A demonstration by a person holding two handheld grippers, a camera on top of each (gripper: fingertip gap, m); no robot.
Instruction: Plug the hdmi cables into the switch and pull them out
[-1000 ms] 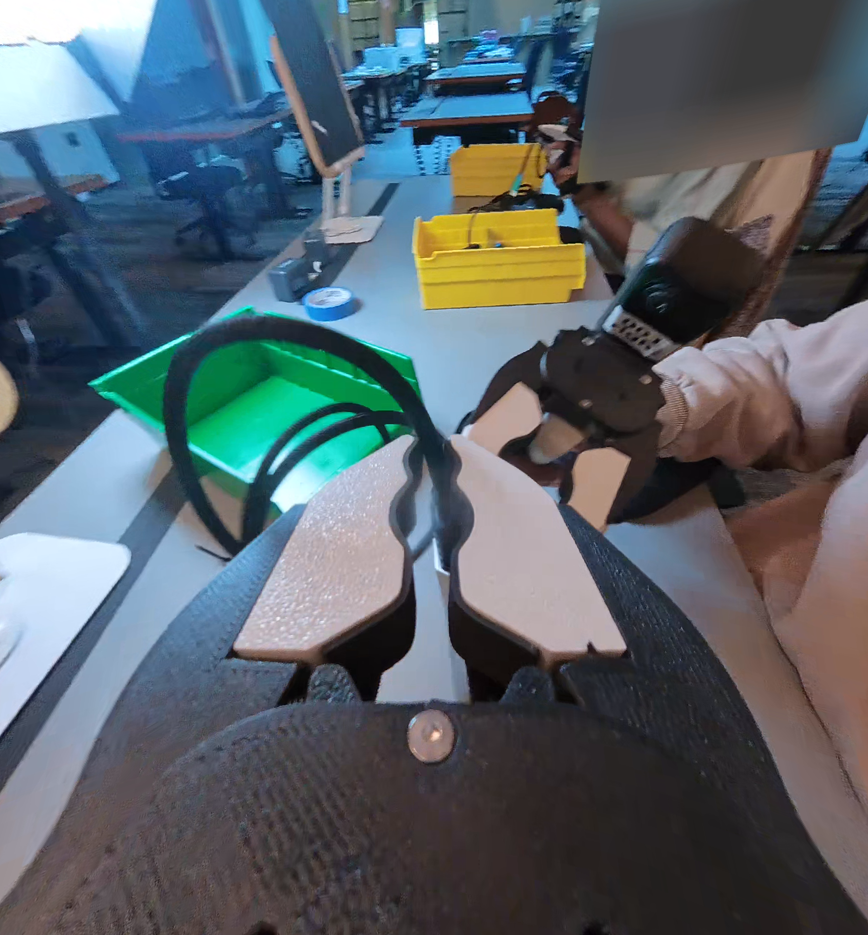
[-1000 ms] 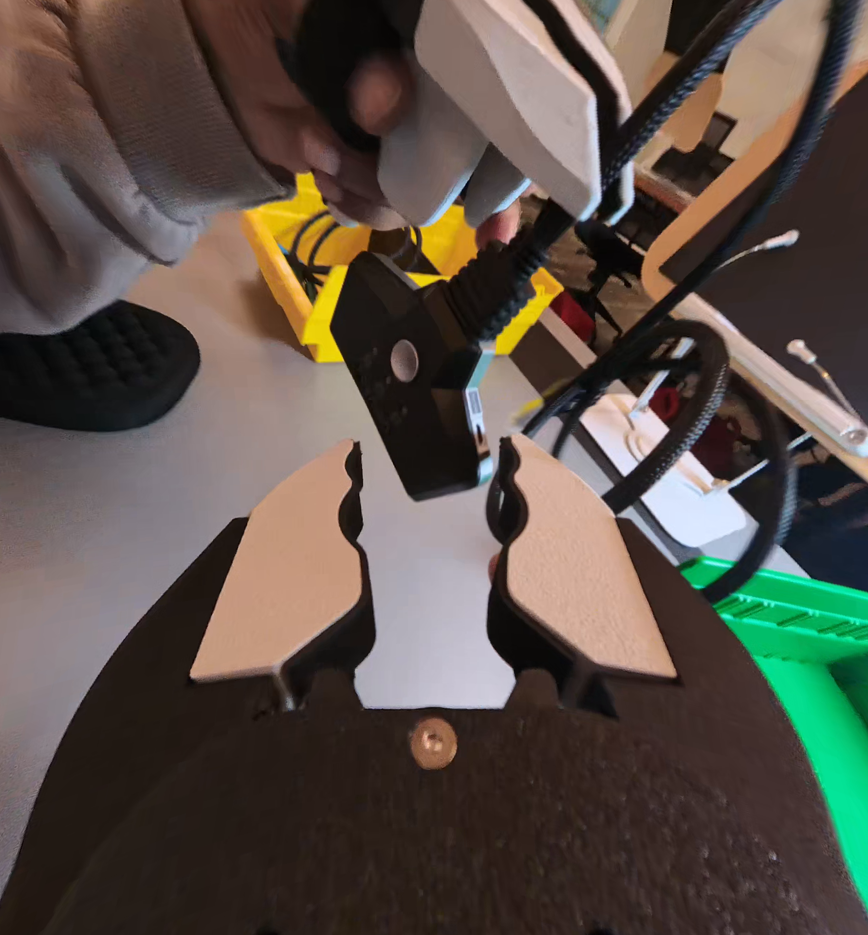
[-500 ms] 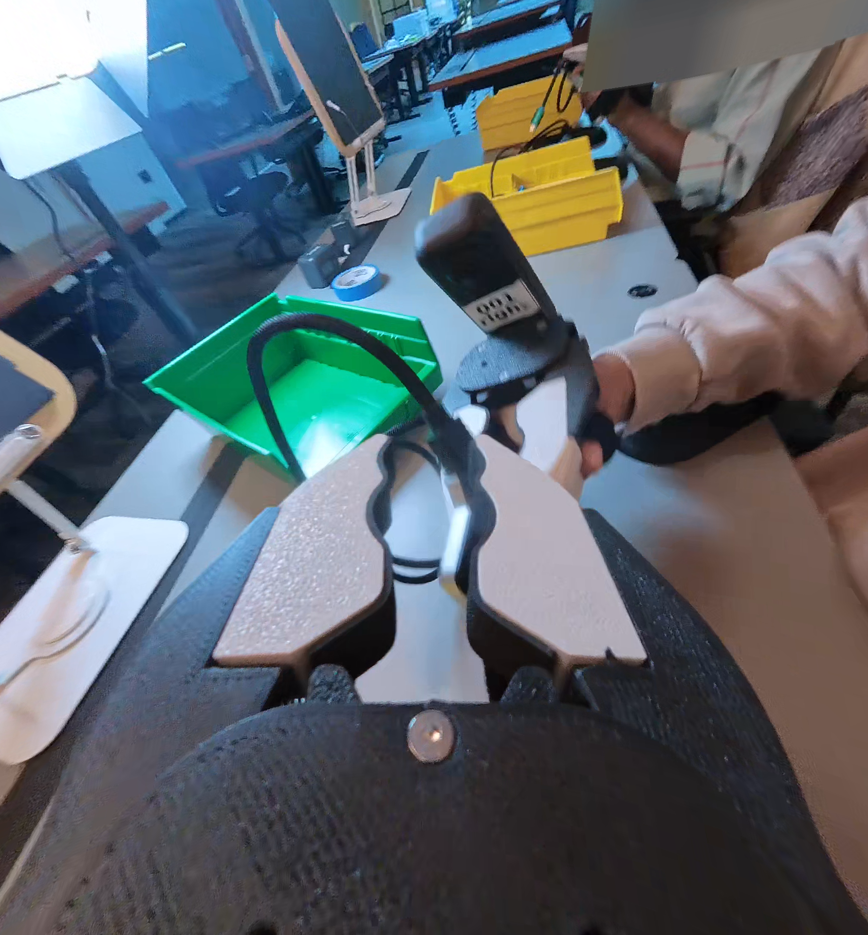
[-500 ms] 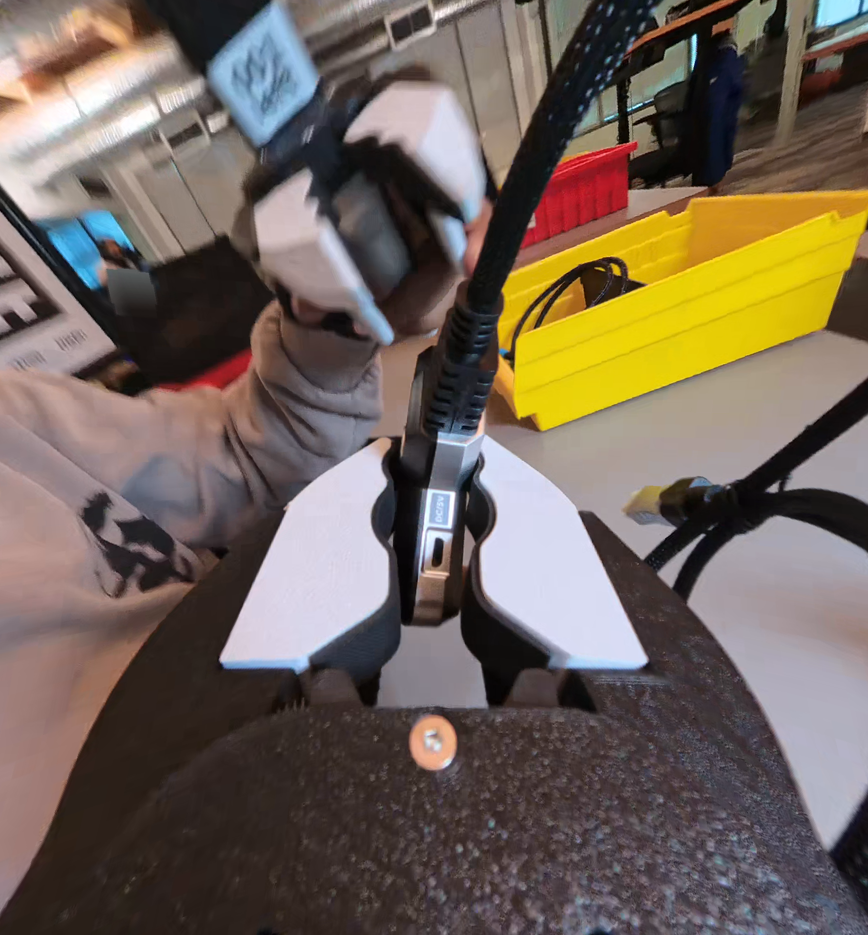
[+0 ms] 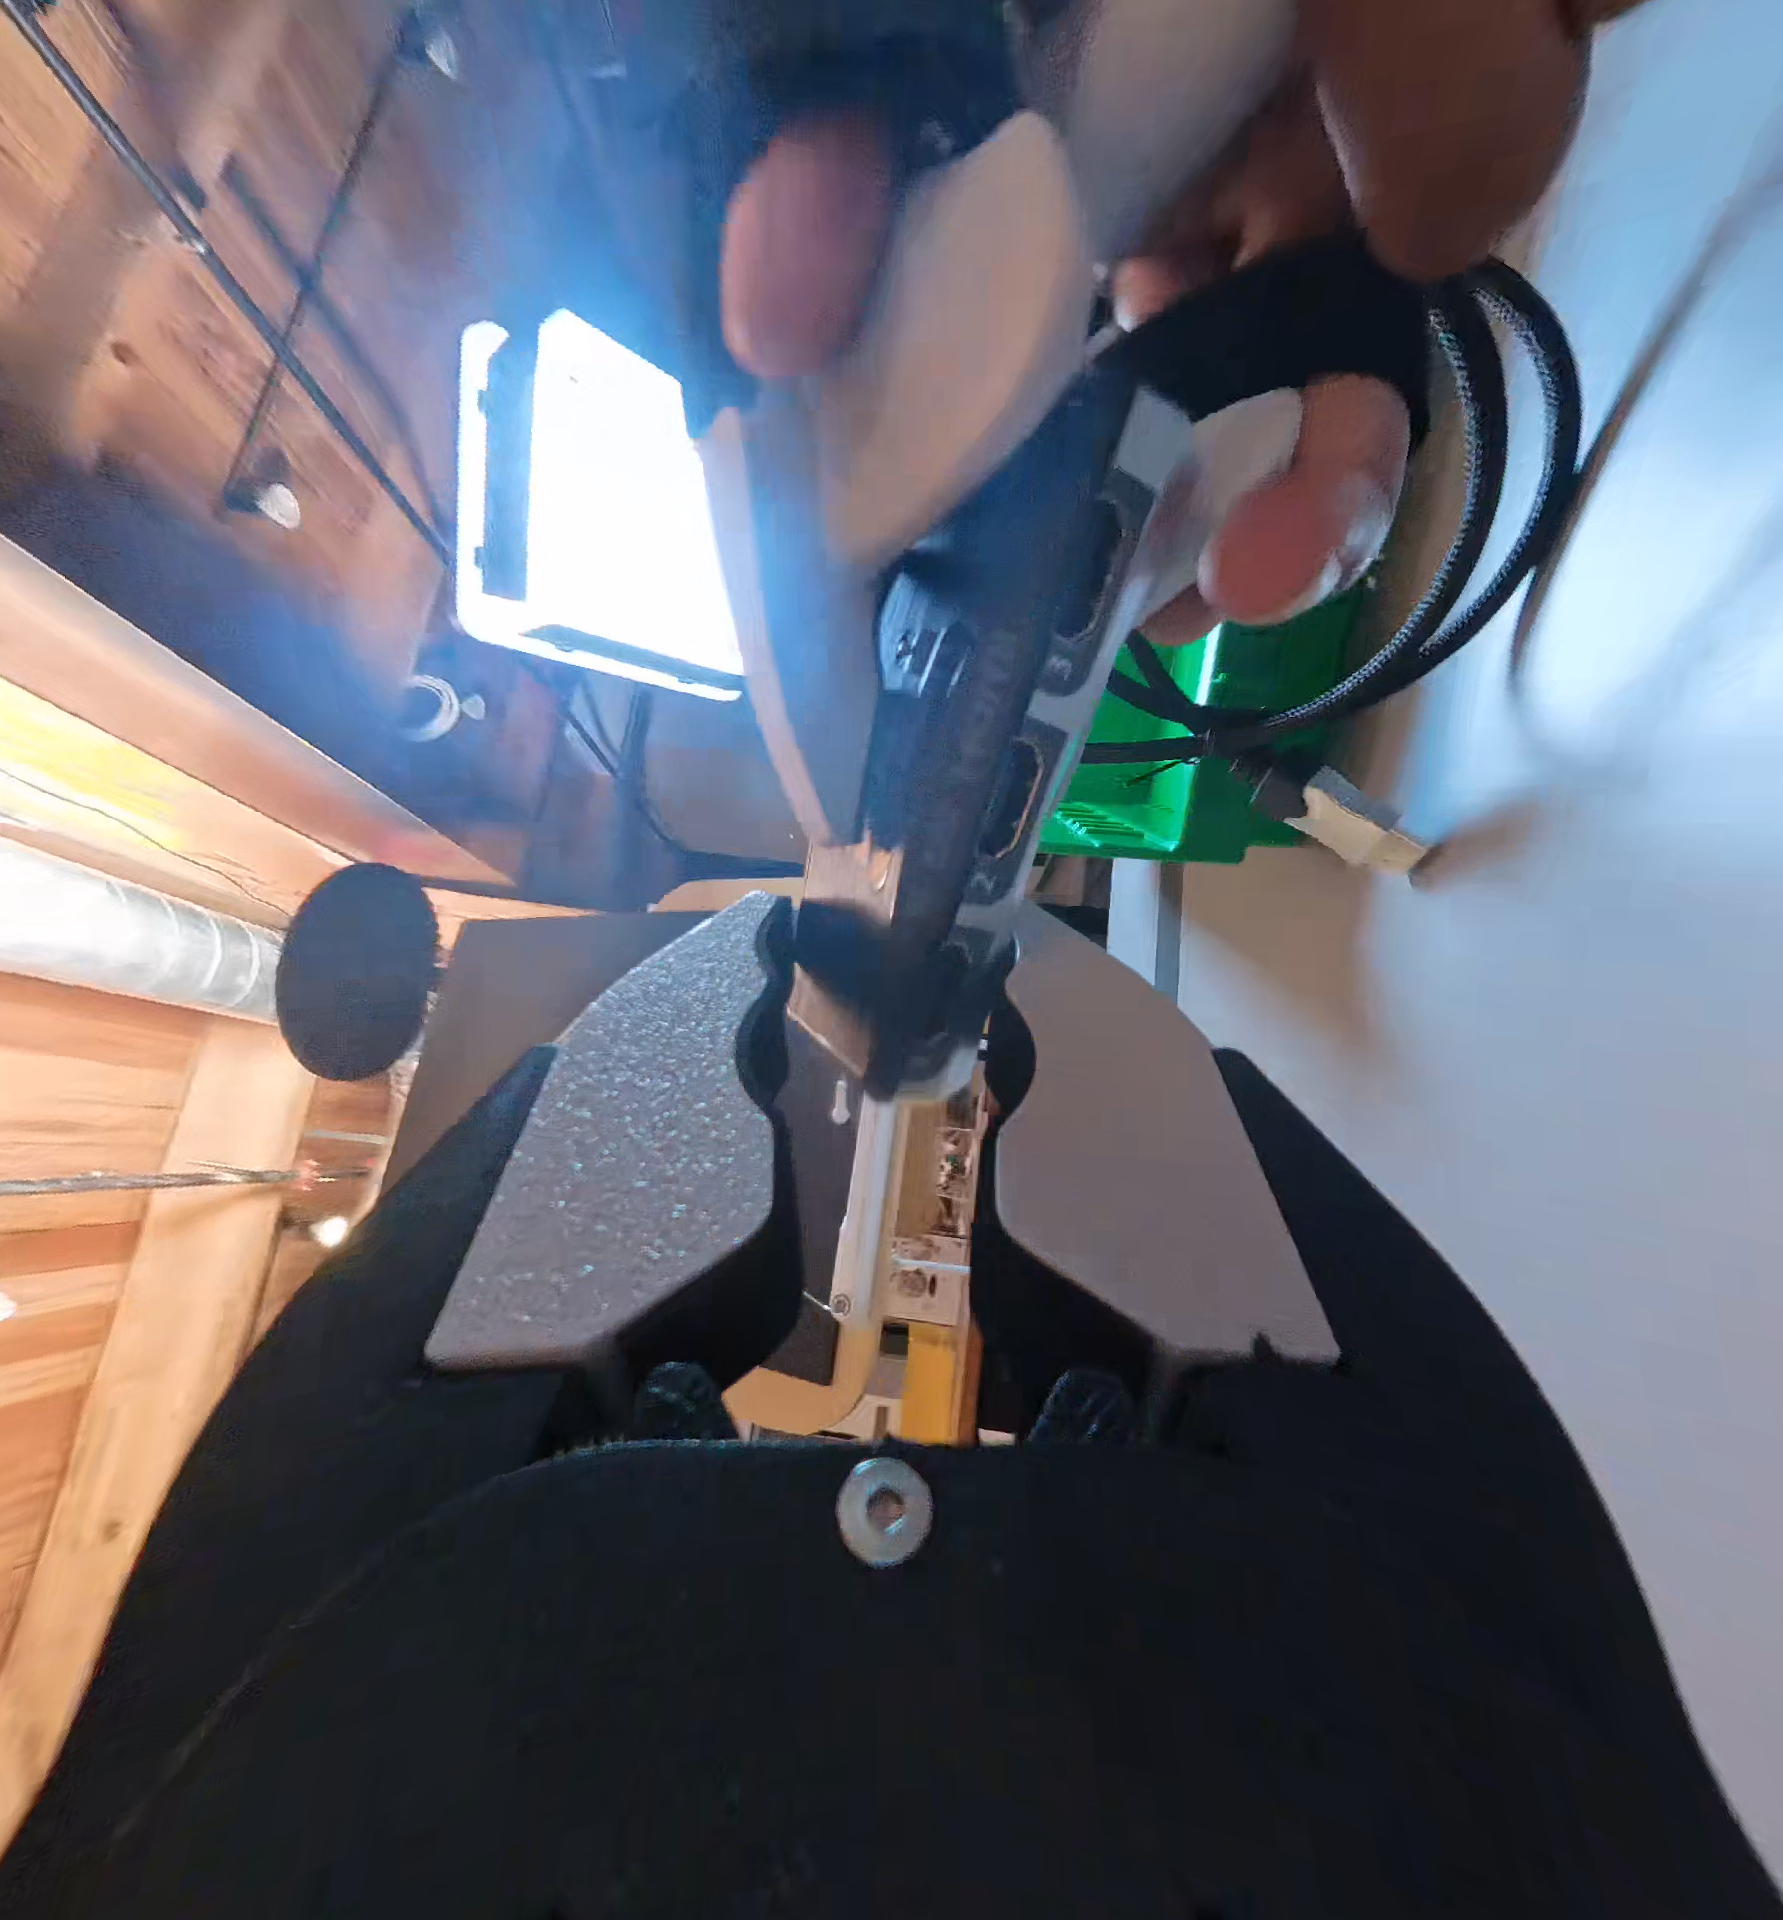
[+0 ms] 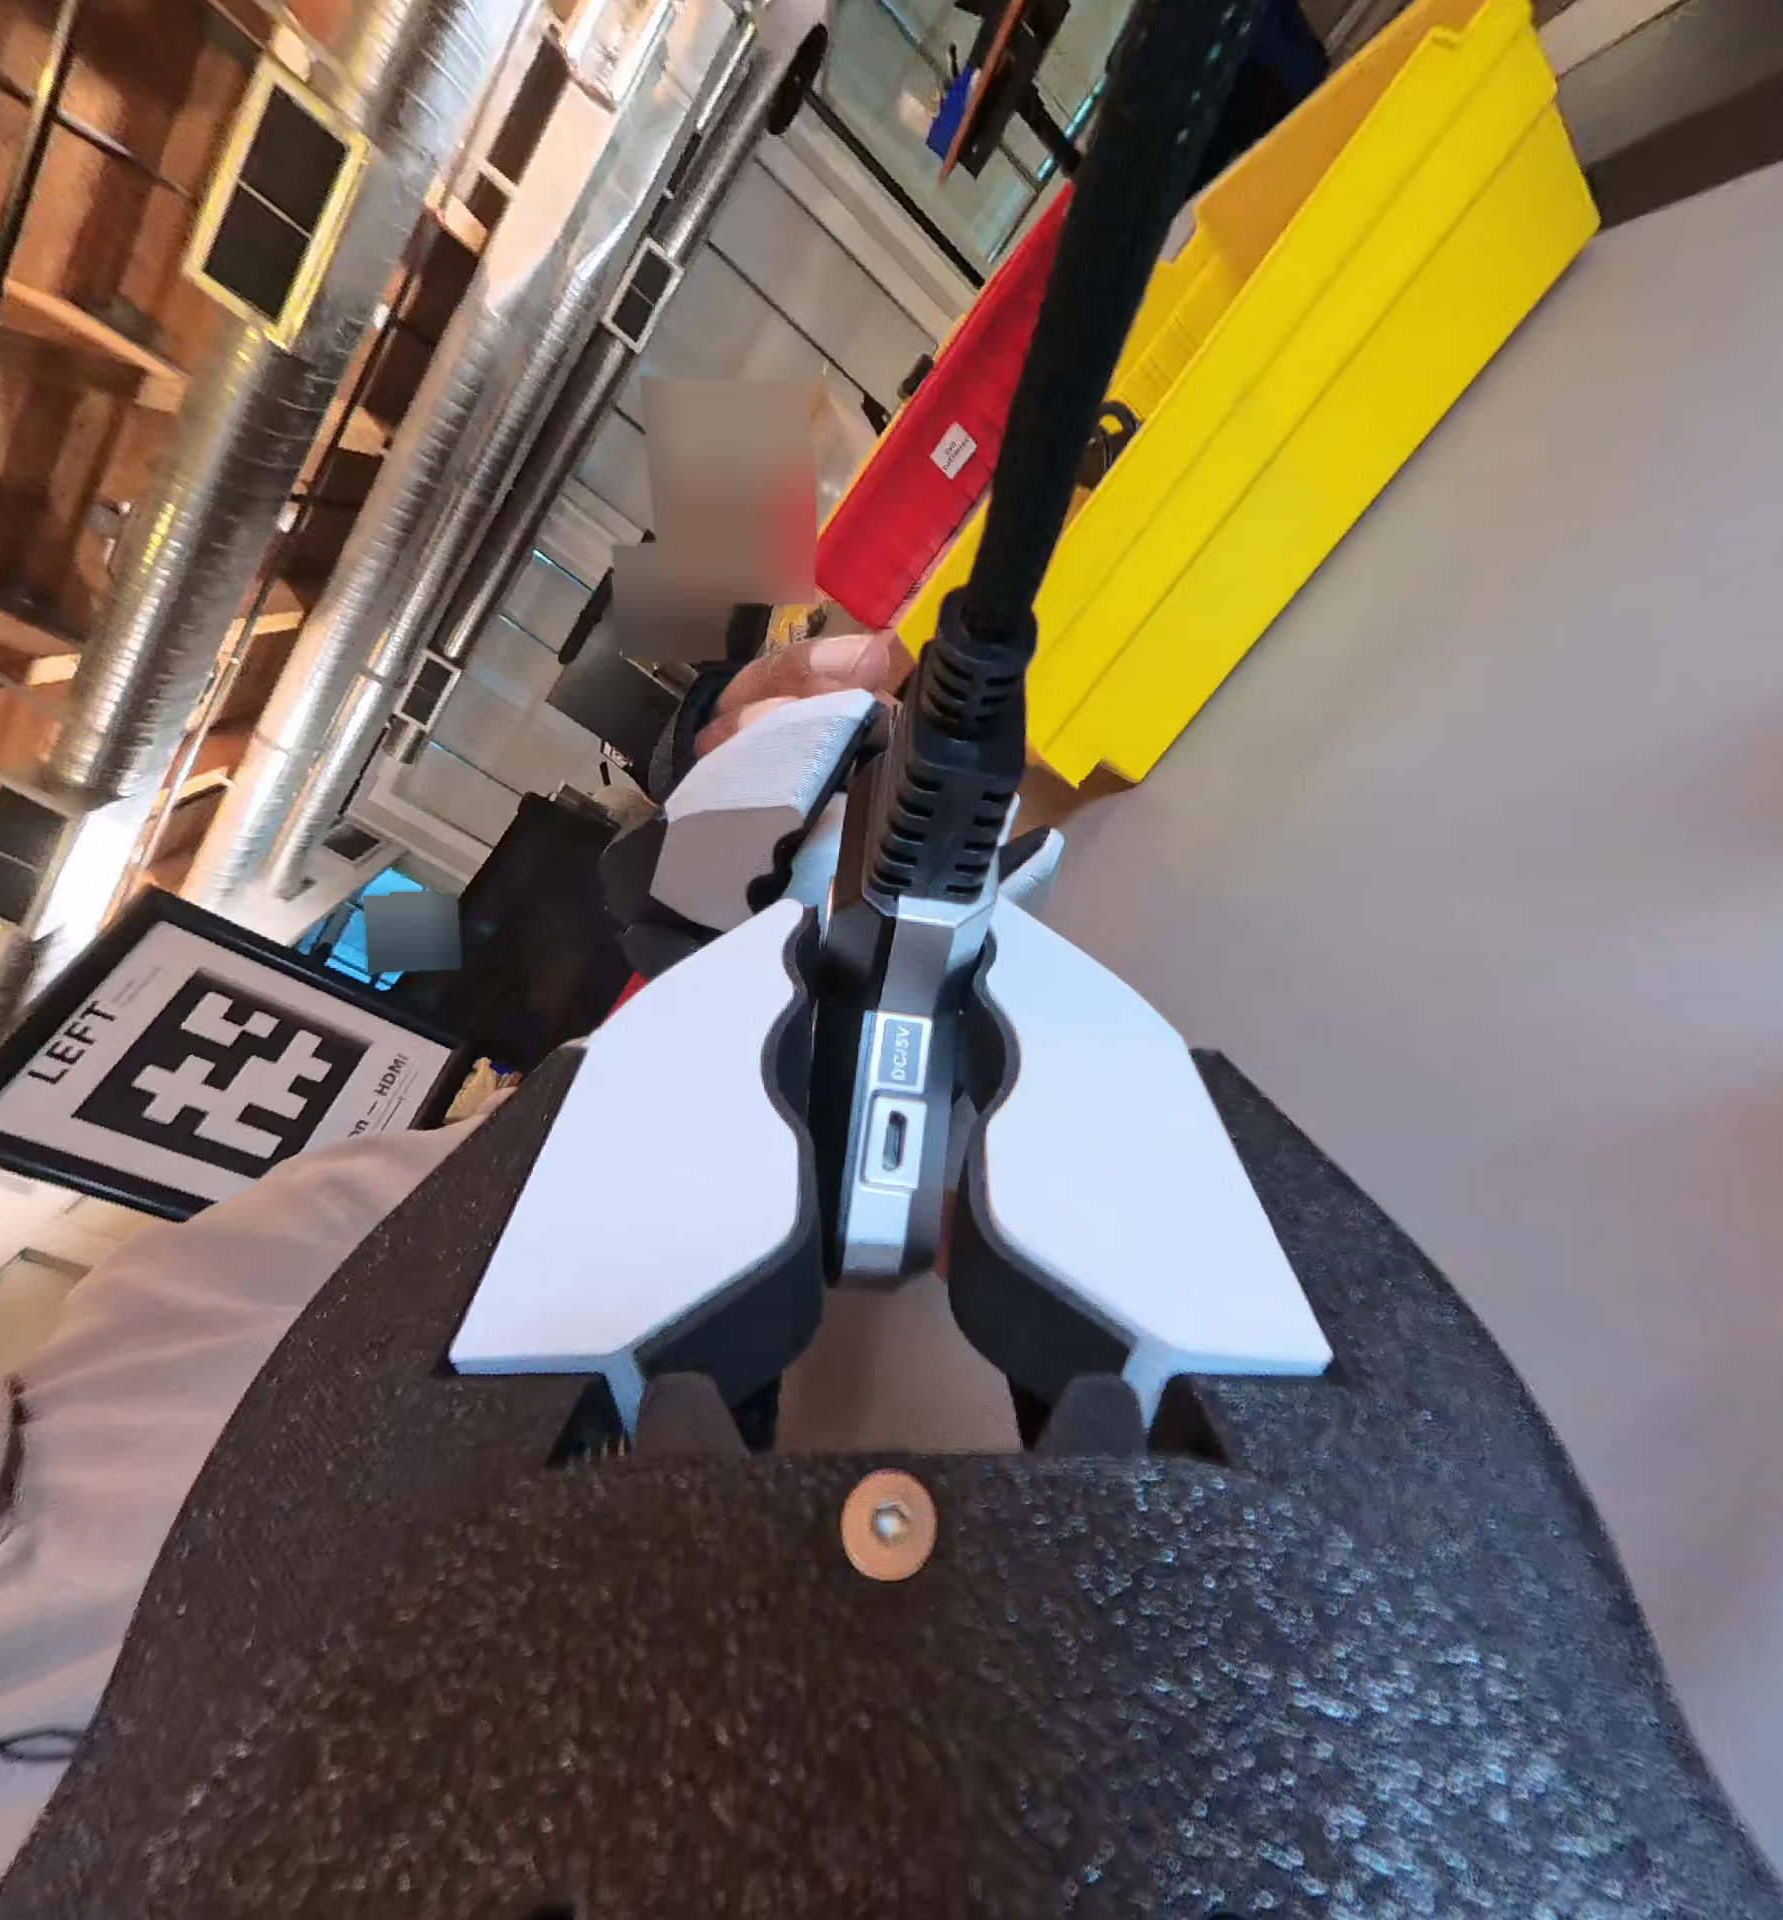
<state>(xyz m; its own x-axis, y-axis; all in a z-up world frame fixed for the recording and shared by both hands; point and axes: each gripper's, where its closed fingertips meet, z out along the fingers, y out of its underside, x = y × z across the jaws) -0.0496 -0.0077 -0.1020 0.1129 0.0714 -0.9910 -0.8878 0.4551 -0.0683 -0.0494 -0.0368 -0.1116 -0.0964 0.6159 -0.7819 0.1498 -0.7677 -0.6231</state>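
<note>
Right gripper (image 6: 892, 982): closed on the HDMI switch (image 6: 892, 1127), edge-on between its pads, one braided black cable (image 6: 1058, 343) plugged into the far end. Left gripper (image 5: 892, 971): pinching the switch's other end. Yellow bin (image 6: 1313, 416): on the grey table (image 6: 1489, 935), dark cable partly visible inside. Red bin (image 6: 928, 447): behind it, contents hidden. Green bin (image 5: 1240, 727): coiled black cable at its rim, loose plug (image 5: 1360, 821) alongside.
</note>
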